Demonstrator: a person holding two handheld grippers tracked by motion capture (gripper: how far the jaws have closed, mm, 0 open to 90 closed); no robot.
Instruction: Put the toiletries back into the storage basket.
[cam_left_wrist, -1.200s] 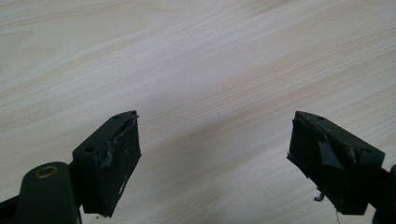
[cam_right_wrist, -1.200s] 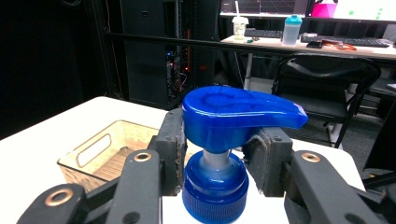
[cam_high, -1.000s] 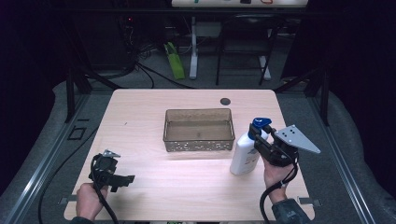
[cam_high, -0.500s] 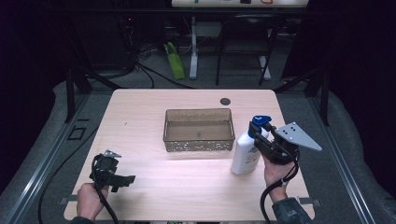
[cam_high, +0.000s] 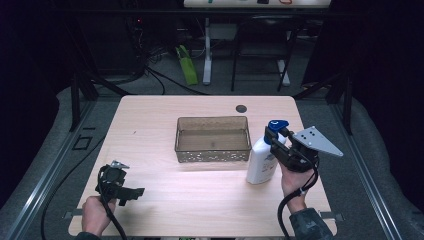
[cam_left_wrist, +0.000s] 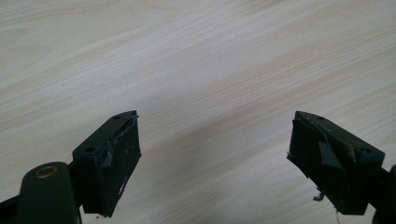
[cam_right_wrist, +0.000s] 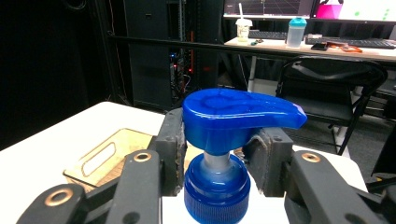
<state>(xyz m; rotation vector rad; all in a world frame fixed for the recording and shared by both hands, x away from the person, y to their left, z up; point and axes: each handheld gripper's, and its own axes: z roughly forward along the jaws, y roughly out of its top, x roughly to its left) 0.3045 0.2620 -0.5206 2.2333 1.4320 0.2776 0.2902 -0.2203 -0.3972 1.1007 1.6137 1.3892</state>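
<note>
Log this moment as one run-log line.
right gripper: shut on pump bottle | left gripper: open, over table | basket: untouched

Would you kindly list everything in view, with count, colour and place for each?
Bottle: one, white with a blue pump head, upright on the table's right side, gripped at the pump neck.
Tray: one, brown translucent, table centre.
Table: one, light wood.
Chair: one, black, beyond the table.
Cup: one, pale, far desk.
Shaker: one, teal lid, far desk.
Left tongs: black, open over bare wood, near left.
Right tongs: black, shut on the bottle.
Hands: two, near edge.
</note>
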